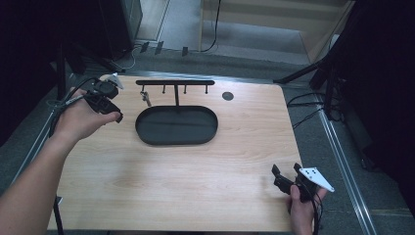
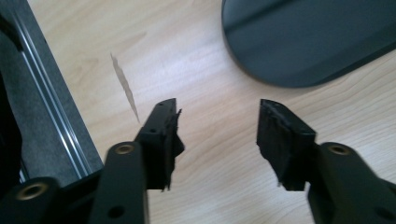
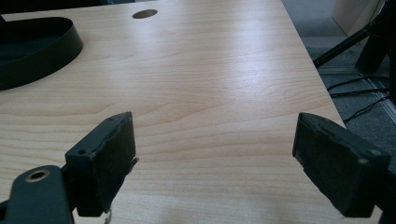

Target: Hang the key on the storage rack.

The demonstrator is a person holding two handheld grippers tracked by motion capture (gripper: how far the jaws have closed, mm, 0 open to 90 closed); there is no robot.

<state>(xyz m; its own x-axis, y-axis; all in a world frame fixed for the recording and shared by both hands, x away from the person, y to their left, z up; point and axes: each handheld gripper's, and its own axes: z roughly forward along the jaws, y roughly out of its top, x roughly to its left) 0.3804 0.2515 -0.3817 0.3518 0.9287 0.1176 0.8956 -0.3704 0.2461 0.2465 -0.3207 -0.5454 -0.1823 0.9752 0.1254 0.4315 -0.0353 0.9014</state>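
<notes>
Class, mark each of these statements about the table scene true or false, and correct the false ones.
1. The left gripper holds a small object between its jaws. False: the jaws stand apart with only bare table between them.
2. The black oval tray has a stand with a hooked crossbar rising from it. True.
3. Something small hangs from the leftmost hook. True, though it is too small to tell what.
4. The right gripper rests inside the tray. False: it is near the table's front right corner, far from the tray.
5. The right gripper's jaws are wide apart. True.
</notes>
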